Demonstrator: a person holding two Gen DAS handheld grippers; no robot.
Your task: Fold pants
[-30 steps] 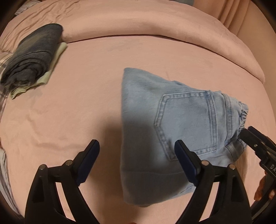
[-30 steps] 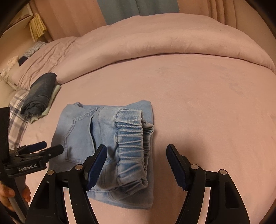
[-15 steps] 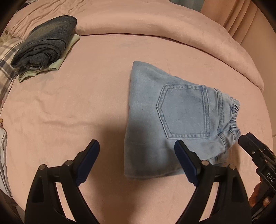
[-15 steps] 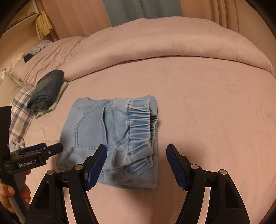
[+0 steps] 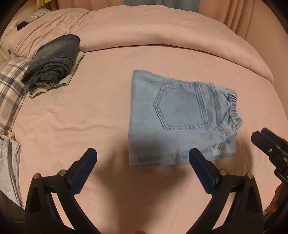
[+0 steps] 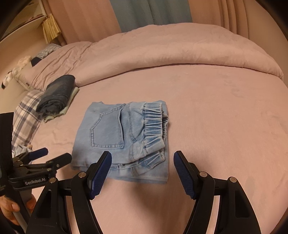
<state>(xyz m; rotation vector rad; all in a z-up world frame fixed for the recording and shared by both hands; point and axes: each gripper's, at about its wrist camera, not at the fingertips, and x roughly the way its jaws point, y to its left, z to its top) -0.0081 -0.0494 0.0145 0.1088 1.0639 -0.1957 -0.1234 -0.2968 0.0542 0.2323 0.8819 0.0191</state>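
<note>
1. Here, a pink bed sheet (image 5: 100,108) covers the bed, with a rolled pink duvet (image 6: 162,50) along its far edge and curtains (image 6: 151,14) behind.
2. Folded light-blue jeans (image 5: 180,117) lie flat mid-bed, back pocket up.
3. A dark folded denim stack (image 5: 52,61) sits well apart, beside a plaid pillow (image 5: 10,90).
4. The left hand-held gripper (image 5: 143,162) hovers with jaws spread wide, holding nothing.
5. The right hand-held gripper (image 6: 142,163) is likewise wide and empty, just short of the jeans.

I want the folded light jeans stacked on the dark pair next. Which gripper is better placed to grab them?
Probably right gripper: open, its fingers straddle the light jeans' near edge. Left gripper sits beside them, though closer to the dark jeans.
</note>
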